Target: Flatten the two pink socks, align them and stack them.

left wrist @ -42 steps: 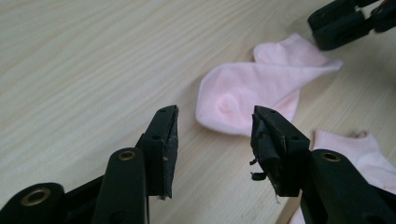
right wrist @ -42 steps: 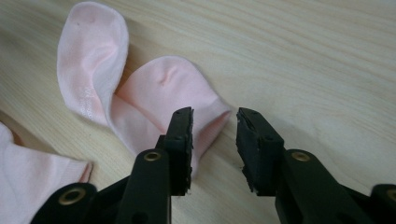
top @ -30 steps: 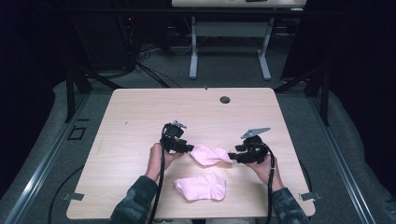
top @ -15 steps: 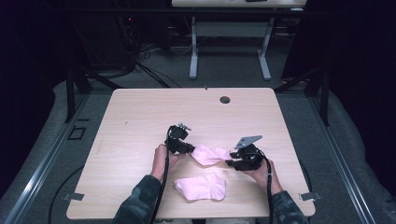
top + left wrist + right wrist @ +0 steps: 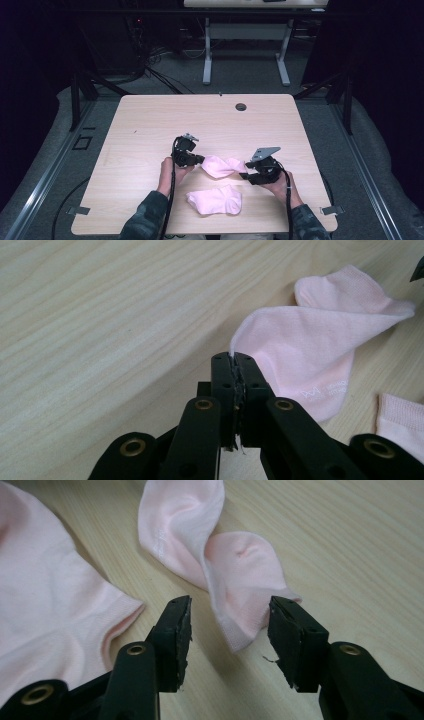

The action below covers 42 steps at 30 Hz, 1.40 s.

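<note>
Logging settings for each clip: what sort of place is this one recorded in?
Probably a lab or recording workspace, not a home: a bare light wooden table with a cable grommet hole, tangled black cables on grey carpet, and a second white-legged desk behind, with dark surroundings.

Both grippers [image 5: 200,160] [image 5: 243,175] black, brass rivets on jaw links. Black cables [image 5: 171,200] trailing. Grey three-cornered plate [image 5: 265,151] atop right one. Camouflage-pattern sleeves [image 5: 145,220].
</note>
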{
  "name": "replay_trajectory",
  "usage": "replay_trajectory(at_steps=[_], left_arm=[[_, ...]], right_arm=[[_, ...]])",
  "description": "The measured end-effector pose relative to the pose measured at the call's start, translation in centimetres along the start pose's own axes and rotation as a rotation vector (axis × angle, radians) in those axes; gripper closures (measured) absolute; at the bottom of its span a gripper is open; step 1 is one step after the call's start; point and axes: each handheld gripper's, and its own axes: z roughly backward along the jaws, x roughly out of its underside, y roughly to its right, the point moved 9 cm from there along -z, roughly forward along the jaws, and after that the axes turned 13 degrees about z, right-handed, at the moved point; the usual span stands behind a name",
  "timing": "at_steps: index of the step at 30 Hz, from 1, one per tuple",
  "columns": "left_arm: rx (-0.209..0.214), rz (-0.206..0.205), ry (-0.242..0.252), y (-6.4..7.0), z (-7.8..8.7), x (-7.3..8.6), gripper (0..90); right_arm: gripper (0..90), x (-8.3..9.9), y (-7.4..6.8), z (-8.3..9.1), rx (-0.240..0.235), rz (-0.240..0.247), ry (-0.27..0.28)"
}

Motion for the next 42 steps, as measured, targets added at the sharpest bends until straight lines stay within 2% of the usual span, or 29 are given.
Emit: replay_trajectory(at_steps=[1,2,4,5,6,11,15,16,17,18,19,21,22,23,24,25,26,27,29,31,34,35,37,39,42], left_arm=[[0.002,0.004,0.005,-0.1,0.1,0.1,88.3],[0.002,0.009,0.004,-0.1,0.1,0.2,88.3],[0.005,0.014,0.012,-0.2,0.2,0.3,88.3],[0.014,0.019,0.013,-0.3,0.2,0.3,88.3],[0.022,0.031,0.024,-0.2,0.3,0.3,88.3],[0.031,0.031,0.044,0.0,0.5,0.6,88.4],[0.046,0.016,0.094,0.7,1.8,0.4,88.6],[0.055,0.016,0.108,1.0,2.2,0.4,88.6],[0.069,0.008,0.119,1.3,2.7,0.4,88.6],[0.078,0.007,0.133,1.7,3.1,0.4,88.7],[0.087,0.006,0.141,2.0,3.5,0.4,88.7],[0.090,0.008,0.147,2.3,3.8,0.3,88.7],[0.073,0.002,0.142,2.2,3.7,0.4,88.6],[0.055,0.003,0.133,1.9,3.4,0.5,88.6],[0.051,0.009,0.132,1.7,3.1,0.5,88.6],[0.053,0.029,0.127,1.4,2.7,0.6,88.6],[0.043,0.035,0.116,1.1,2.4,0.8,88.5],[0.032,0.040,0.109,0.8,2.1,0.9,88.3],[0.024,0.057,0.097,0.3,1.8,1.2,88.2],[0.008,0.061,0.091,0.0,1.6,1.5,87.0],[-0.006,0.065,0.077,-0.1,1.7,1.7,82.4],[-0.014,0.065,0.072,-0.1,1.8,1.7,80.5],[-0.035,0.054,0.065,-0.3,1.8,1.6,73.0],[-0.043,0.060,0.057,-0.3,1.6,1.5,63.6],[-0.059,0.055,0.039,-0.4,1.2,1.4,60.9]], right_arm=[[52.7,0.0,-0.1,-0.1,0.014,0.014,-0.001],[53.1,-0.1,-0.3,-0.4,0.005,0.032,0.002],[59.0,0.0,-0.3,-0.9,0.034,0.064,-0.026],[59.9,0.0,-0.4,-1.1,0.032,0.072,-0.030],[65.7,0.0,-0.3,-1.3,0.040,0.081,-0.031],[83.8,0.3,0.0,-2.1,0.049,0.091,-0.058],[86.0,-0.2,-0.1,-0.7,0.037,0.042,-0.034],[86.0,-0.6,-0.3,0.3,0.003,-0.001,-0.019],[86.0,-0.9,-0.3,1.0,-0.003,-0.030,-0.012],[86.0,-1.5,-0.5,2.2,-0.029,-0.064,-0.001],[85.7,-1.9,-0.7,3.2,-0.076,-0.121,-0.005],[84.9,-2.6,-0.1,4.6,-0.099,-0.213,-0.035],[82.9,-2.8,0.7,4.6,-0.136,-0.276,-0.063],[79.9,-2.9,1.3,4.2,-0.110,-0.285,-0.076],[77.0,-2.7,2.3,3.3,-0.079,-0.303,-0.102],[75.1,-2.5,2.9,2.6,-0.069,-0.322,-0.122],[71.9,-2.2,3.6,1.5,-0.058,-0.315,-0.141],[66.0,-1.4,4.4,-0.1,-0.027,-0.338,-0.160],[64.1,-1.1,4.4,-0.4,-0.028,-0.343,-0.163],[61.6,-0.5,3.8,-0.5,-0.036,-0.367,-0.144],[55.6,0.4,2.5,-0.4,-0.025,-0.357,-0.166],[55.6,0.8,2.2,-0.3,-0.011,-0.344,-0.186],[55.1,1.1,1.3,-0.5,-0.006,-0.342,-0.178],[54.0,1.4,0.6,-1.1,0.004,-0.348,-0.184],[54.7,1.3,0.3,-1.5,0.020,-0.345,-0.187]])
